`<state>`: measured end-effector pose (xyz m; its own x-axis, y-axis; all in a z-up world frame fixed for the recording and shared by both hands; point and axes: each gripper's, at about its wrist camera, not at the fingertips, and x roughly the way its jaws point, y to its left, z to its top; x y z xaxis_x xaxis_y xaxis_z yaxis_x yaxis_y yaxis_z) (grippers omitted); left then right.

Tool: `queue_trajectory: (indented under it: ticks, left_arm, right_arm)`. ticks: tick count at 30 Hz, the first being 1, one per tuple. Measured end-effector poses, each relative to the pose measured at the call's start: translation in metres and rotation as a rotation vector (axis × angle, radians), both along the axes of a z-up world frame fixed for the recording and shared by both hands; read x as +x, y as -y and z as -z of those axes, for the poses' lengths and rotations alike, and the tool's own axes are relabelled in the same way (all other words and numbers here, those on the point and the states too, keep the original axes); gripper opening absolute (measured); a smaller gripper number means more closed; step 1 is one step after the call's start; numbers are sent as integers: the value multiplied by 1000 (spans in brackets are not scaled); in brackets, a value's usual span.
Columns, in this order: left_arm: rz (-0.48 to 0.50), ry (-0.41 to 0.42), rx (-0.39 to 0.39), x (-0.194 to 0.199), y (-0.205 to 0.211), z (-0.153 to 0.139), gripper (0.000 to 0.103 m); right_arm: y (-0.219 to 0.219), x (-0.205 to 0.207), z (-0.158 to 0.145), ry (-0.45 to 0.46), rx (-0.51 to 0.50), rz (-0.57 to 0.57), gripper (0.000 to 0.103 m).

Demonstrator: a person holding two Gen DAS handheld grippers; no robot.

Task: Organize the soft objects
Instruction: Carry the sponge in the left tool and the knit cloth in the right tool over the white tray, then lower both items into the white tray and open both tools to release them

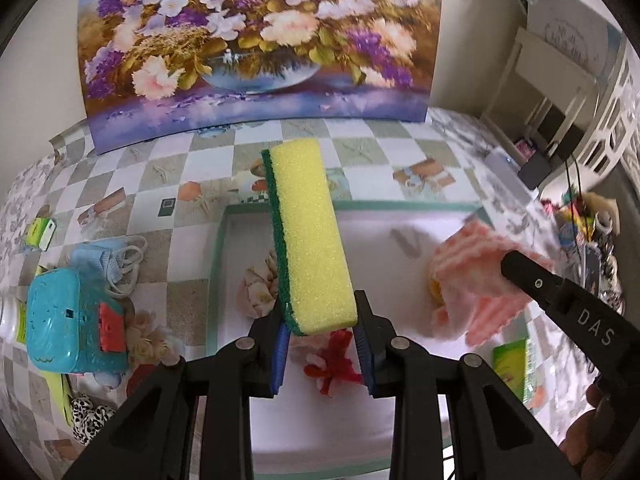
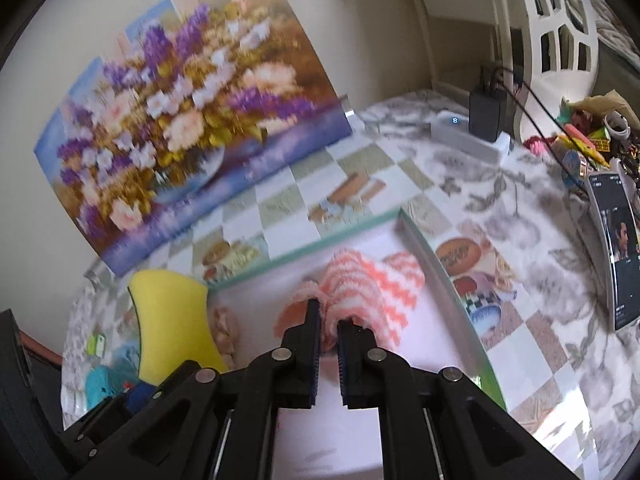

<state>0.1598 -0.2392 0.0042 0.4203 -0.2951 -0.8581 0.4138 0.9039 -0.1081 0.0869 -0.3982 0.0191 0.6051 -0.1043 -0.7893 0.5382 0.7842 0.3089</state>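
My left gripper [image 1: 320,316] is shut on a yellow sponge with a green scrub side [image 1: 308,232], held upright above the white tray with a green rim [image 1: 280,207]. The sponge also shows in the right wrist view [image 2: 172,320]. My right gripper [image 2: 328,320] is shut on a pink-and-white zigzag cloth [image 2: 372,284], held over the tray's right part [image 2: 424,240]; the cloth shows in the left wrist view [image 1: 476,280] too. A red-and-white fluffy piece [image 1: 334,364] and a beige scrunchie [image 1: 256,288] lie in the tray.
A teal toy box [image 1: 76,320], a blue face mask [image 1: 108,256] and a leopard-print piece [image 1: 90,416] lie left of the tray. A flower painting [image 1: 256,40] leans on the wall behind. A phone [image 2: 616,248], a charger [image 2: 486,114] and clutter sit at the right.
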Motion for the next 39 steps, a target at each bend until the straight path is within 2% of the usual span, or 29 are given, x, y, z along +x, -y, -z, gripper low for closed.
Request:
queue_trajectory:
  ticks: [2, 8, 11, 17, 18, 21, 26, 28, 30, 32, 37, 39]
  left_arm:
    - [9, -33, -16, 1, 0, 6, 31]
    - [53, -134, -134, -1, 0, 12, 31]
    - [65, -166, -140, -2, 4, 18, 31]
    - [30, -225, -145, 4, -3, 27, 31]
    - [25, -233, -148, 5, -4, 27, 34]
    - [6, -247, -151, 7, -8, 23, 52]
    - [-21, -267, -178, 9, -19, 13, 53]
    - [-30, -270, -193, 9, -23, 6, 59]
    - [-38, -264, -201, 9, -26, 0, 62]
    - [-52, -256, -197, 8, -31, -6, 63]
    - [-118, -183, -129, 8, -47, -21, 66]
    - [-157, -163, -95, 10, -54, -24, 71]
  right_arm:
    - [-2, 1, 5, -23, 7, -7, 11]
    - [-5, 6, 20, -98, 27, -25, 11]
    - [-4, 5, 24, -118, 31, -26, 11]
    - [-5, 6, 28, -147, 30, -34, 11]
    - [-6, 6, 29, -150, 29, -36, 11]
    - [-7, 6, 27, -157, 19, -37, 11]
    - [-8, 4, 17, -154, -5, -36, 11]
    - [-11, 3, 13, -152, -21, -43, 17]
    - [-14, 3, 8, -148, -34, -50, 36]
    - [-16, 1, 4, -141, -46, -54, 42]
    - [-20, 0, 1, -152, -64, -60, 45]
    - [-23, 0, 2, -163, -76, -66, 59]
